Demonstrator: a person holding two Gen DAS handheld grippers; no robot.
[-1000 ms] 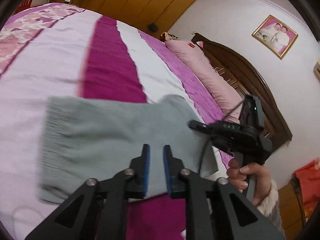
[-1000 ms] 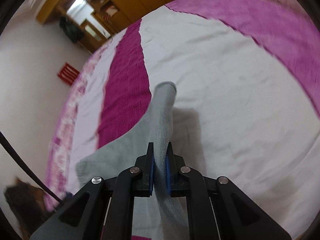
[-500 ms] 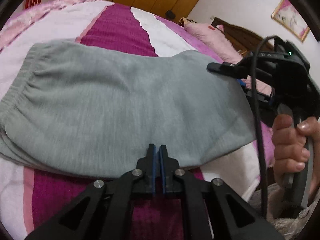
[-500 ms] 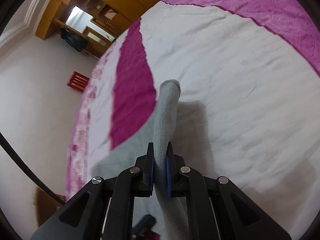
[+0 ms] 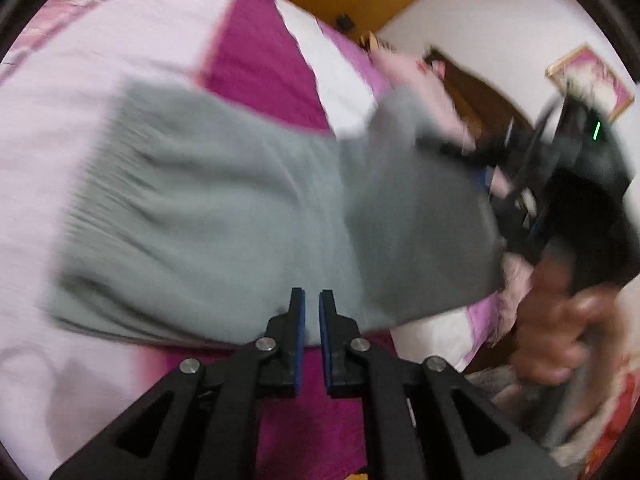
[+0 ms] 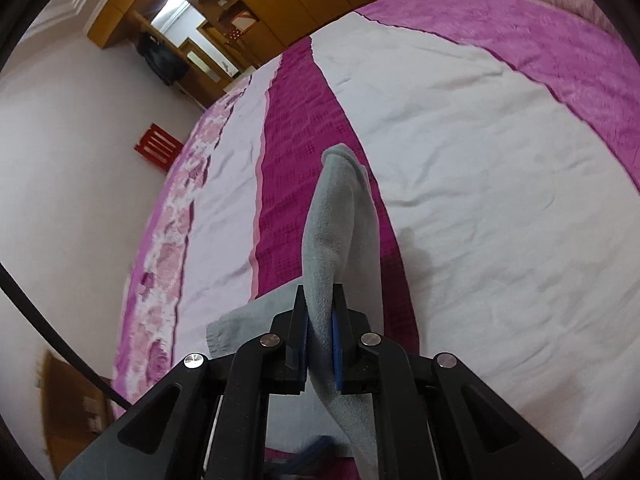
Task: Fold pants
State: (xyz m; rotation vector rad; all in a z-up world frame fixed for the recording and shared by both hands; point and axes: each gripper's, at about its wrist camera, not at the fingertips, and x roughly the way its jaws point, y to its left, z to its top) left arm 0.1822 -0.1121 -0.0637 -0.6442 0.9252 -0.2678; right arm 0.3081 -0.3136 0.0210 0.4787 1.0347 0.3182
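Only the right wrist view shows right gripper [image 6: 320, 322] jaws clamping pants [image 6: 336, 216]; left gripper [image 5: 311, 312] jaws apart.

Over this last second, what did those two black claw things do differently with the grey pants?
The left gripper, pinched shut half a second ago at the near edge of the grey pants, has opened and holds nothing. The pants have spread wider across the bed than a second ago. The right gripper has stayed clamped on its fold of the pants throughout, held up over the striped cover.

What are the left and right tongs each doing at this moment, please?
Left tongs: open, holding nothing, just above the grey pants.
Right tongs: closed on a fold of the grey pants.
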